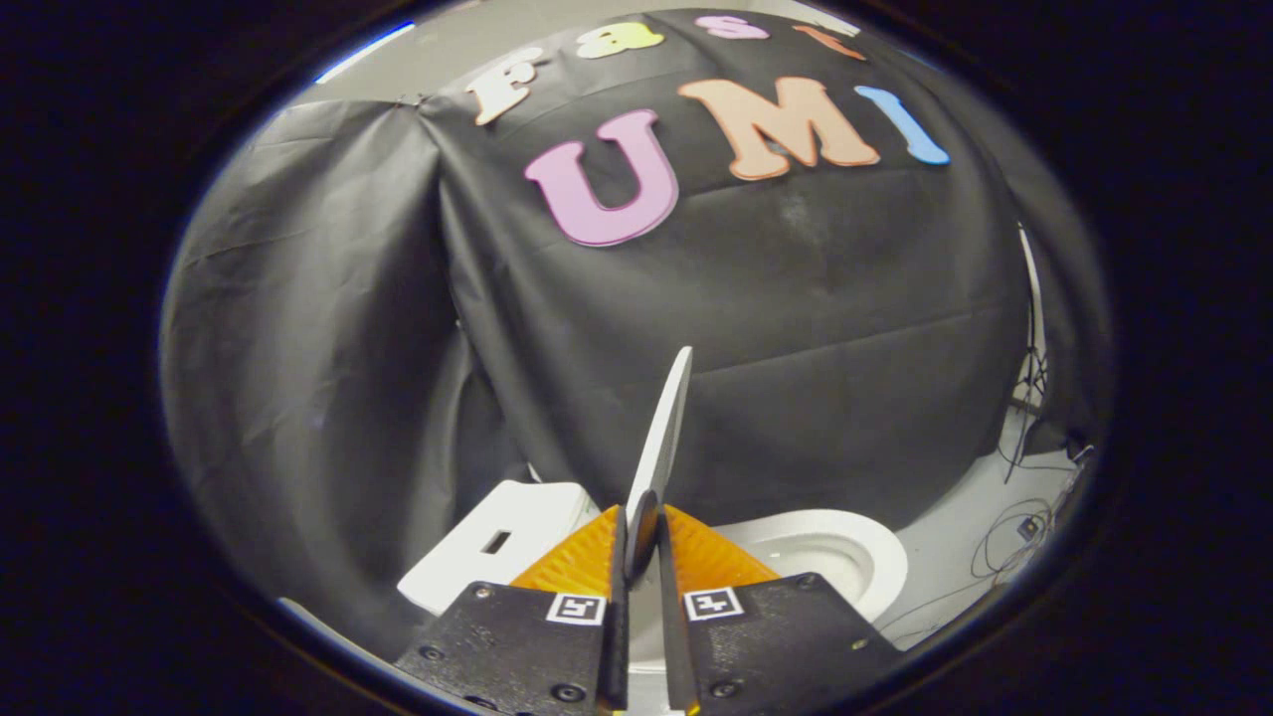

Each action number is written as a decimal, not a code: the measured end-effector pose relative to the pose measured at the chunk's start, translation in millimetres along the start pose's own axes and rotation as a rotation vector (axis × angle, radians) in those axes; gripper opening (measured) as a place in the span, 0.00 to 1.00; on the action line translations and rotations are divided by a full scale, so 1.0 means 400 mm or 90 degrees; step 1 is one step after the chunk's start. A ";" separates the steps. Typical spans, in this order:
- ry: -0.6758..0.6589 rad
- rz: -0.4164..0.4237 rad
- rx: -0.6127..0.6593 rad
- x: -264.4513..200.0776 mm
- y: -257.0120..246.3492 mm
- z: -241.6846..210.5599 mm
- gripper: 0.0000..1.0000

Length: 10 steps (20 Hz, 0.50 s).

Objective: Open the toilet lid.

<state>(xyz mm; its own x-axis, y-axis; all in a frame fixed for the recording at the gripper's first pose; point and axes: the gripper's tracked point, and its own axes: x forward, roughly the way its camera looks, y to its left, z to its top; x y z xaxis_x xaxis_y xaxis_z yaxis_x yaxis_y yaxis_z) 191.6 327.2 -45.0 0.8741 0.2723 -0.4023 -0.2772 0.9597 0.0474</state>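
Observation:
The white toilet lid stands raised and is seen edge-on, rising from between my fingers toward the black cloth wall. My gripper is shut on the lid's near edge, one finger pressing each face. To the right of the fingers lies the white toilet seat and bowl rim, uncovered. The white tank sits to the left of the fingers. The hinge end of the lid is hidden behind my fingers.
Black cloth hangs close behind the toilet and along the left side. Loose cables trail over the pale floor to the right of the bowl.

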 end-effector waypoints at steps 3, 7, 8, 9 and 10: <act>0.005 0.040 -0.047 0.033 0.108 0.006 0.16; 0.024 0.074 -0.105 0.058 0.203 -0.004 0.17; 0.030 0.084 -0.119 0.063 0.230 -0.007 0.17; 0.036 0.096 -0.132 0.070 0.256 -0.012 0.17; 0.043 0.110 -0.149 0.078 0.282 -0.019 0.17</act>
<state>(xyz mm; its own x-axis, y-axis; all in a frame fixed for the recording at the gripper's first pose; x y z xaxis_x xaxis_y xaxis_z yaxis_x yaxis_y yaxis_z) 184.7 443.4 -59.0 0.7794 0.4182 -0.4665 -0.5115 0.8547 -0.0884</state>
